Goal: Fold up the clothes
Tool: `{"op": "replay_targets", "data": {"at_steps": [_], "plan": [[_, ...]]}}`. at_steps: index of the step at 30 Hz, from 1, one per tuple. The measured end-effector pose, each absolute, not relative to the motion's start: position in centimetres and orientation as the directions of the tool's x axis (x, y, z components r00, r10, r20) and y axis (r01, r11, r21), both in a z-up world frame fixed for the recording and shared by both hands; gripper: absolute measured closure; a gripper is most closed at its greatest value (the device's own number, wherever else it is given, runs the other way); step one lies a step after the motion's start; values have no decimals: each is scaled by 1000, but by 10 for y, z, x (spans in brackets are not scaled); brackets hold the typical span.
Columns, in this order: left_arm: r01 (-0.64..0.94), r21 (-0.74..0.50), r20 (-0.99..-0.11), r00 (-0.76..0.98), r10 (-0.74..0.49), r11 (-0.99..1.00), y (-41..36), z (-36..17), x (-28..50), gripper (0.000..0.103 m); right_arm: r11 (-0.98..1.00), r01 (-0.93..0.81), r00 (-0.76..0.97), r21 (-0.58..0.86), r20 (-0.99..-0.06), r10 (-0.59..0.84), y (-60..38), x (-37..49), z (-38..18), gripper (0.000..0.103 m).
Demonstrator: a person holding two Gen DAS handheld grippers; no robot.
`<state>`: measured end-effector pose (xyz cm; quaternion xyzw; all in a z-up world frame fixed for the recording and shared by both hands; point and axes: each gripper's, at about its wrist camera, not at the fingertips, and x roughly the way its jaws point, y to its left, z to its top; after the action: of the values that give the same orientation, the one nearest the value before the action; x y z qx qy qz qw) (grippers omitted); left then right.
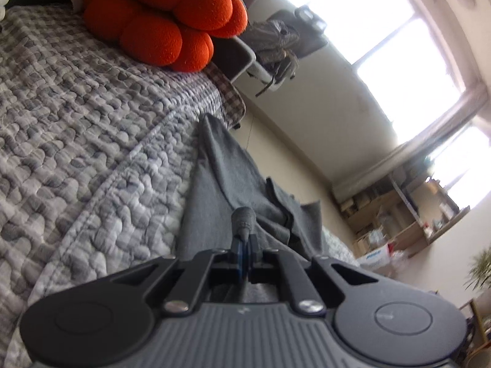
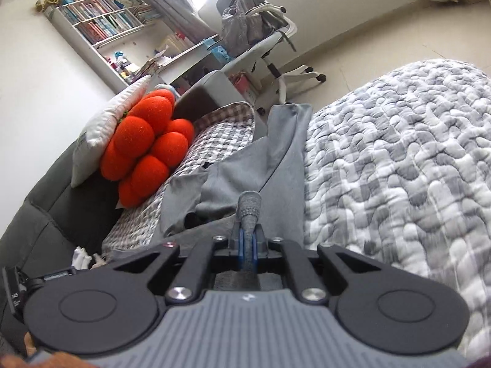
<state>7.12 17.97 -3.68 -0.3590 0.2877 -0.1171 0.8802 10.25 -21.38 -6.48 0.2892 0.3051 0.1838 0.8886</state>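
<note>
Left gripper (image 1: 244,239) pinched shut on a bunched edge of the grey garment (image 1: 221,184), lower centre of its view. Right gripper (image 2: 248,236) likewise clamped on a rolled-up bit of that garment (image 2: 245,168), lower centre. Cloth runs from both jaws up the middle of each frame across the quilted bedspread (image 1: 76,122), part lifted, rumpled, flaps loose. Plain grey knit, soft. No neat fold visible; judged early, folding mostly left. Orange plush cushion (image 2: 144,153) upper left.

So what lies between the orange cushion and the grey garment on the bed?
In the right wrist view, only a strip of checked bedding separates the orange cushion from the grey garment; nothing else lies there.
</note>
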Motion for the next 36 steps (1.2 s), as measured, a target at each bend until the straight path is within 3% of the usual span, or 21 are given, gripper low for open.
{"op": "replay_targets", "data": {"at_steps": [5, 17, 22, 24, 26, 27, 28, 32, 36], "plan": [[-20, -649, -465, 802, -376, 760, 174, -51, 90, 100, 803, -145, 753, 579, -462, 469, -204, 121, -71, 96], [6, -585, -474, 809, -348, 811, 166, -57, 110, 100, 900, -93, 791, 427, -517, 327, -182, 128, -75, 96], [-10, -533, -508, 803, -311, 846, 161, -61, 109, 94, 934, -119, 793, 336, -534, 293, -171, 128, -84, 94], [-9, -514, -508, 809, -296, 858, 159, -57, 104, 91, 940, -126, 802, 318, -525, 286, -168, 125, -82, 85], [-24, -486, -506, 823, -259, 873, 160, -48, 94, 80, 946, -116, 814, 303, -518, 265, -167, 120, -77, 78], [-31, -470, -500, 833, -237, 882, 161, -43, 88, 78, 950, -115, 825, 291, -504, 255, -167, 115, -73, 66], [-28, -449, -487, 846, -218, 893, 160, -37, 81, 78, 953, -114, 836, 280, -491, 244, -166, 111, -70, 60], [98, -406, -438, 852, -287, 909, 150, -22, 59, 78, 944, -208, 842, 257, -444, 306, -153, 91, -57, 58], [296, -322, -456, 784, -421, 899, 119, -24, 46, 78, 911, -333, 790, 244, -455, 411, -130, 72, -56, 58]]}}
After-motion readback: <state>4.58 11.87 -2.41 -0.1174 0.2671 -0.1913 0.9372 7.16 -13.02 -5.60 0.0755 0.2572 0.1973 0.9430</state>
